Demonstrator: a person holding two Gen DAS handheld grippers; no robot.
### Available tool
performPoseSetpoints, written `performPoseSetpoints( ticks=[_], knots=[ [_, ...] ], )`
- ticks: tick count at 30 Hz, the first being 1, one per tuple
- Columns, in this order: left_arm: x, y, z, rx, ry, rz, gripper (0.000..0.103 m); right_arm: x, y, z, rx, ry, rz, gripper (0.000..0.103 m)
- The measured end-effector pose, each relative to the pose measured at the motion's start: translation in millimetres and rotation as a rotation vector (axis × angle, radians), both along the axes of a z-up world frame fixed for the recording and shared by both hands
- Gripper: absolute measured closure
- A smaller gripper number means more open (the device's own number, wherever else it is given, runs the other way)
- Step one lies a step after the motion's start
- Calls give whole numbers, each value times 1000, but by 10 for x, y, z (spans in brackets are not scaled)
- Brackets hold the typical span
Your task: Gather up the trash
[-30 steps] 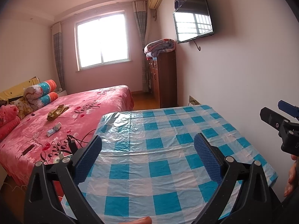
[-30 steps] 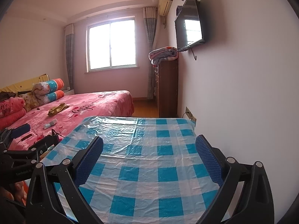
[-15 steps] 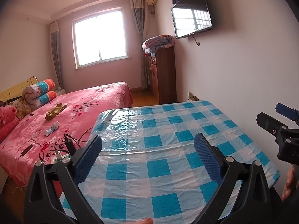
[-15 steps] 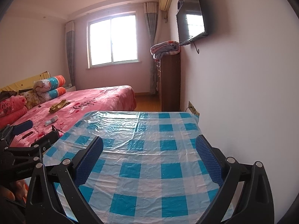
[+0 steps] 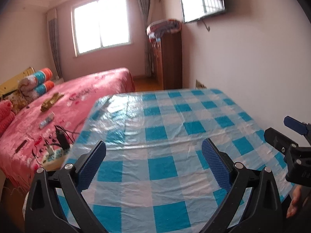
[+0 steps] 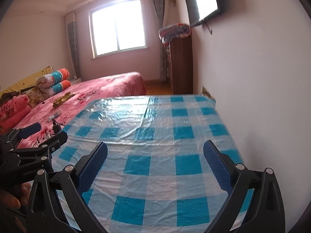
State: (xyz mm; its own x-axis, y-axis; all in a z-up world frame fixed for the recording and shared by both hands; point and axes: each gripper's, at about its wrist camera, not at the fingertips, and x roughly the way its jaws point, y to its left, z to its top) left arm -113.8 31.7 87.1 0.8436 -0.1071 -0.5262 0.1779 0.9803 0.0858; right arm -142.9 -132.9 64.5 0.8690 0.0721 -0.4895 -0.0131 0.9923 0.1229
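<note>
A pink bed (image 5: 81, 97) lies left of my checked tabletop (image 5: 165, 136). My left gripper (image 5: 153, 163) and right gripper (image 6: 155, 163) hover over it, jaws spread, empty. No trash shows on the tabletop; small items on the bed are blurred.

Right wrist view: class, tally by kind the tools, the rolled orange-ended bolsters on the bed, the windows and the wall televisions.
Tools: 2, the right tool and the left tool
Bolsters: 2, the upper bolster and the lower bolster
Window: 1
Television: 1
Total: 6
</note>
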Motion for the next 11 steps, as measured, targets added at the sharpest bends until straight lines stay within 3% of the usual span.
performPoseSetpoints(
  ticks=[7,11],
  knots=[
    [605,-109,-538,-21,229,24,4,442,-77,-441,32,163,-1,5],
    [892,-217,-825,5,309,55,4,696,-155,-714,45,280,-27,5]
  ],
)
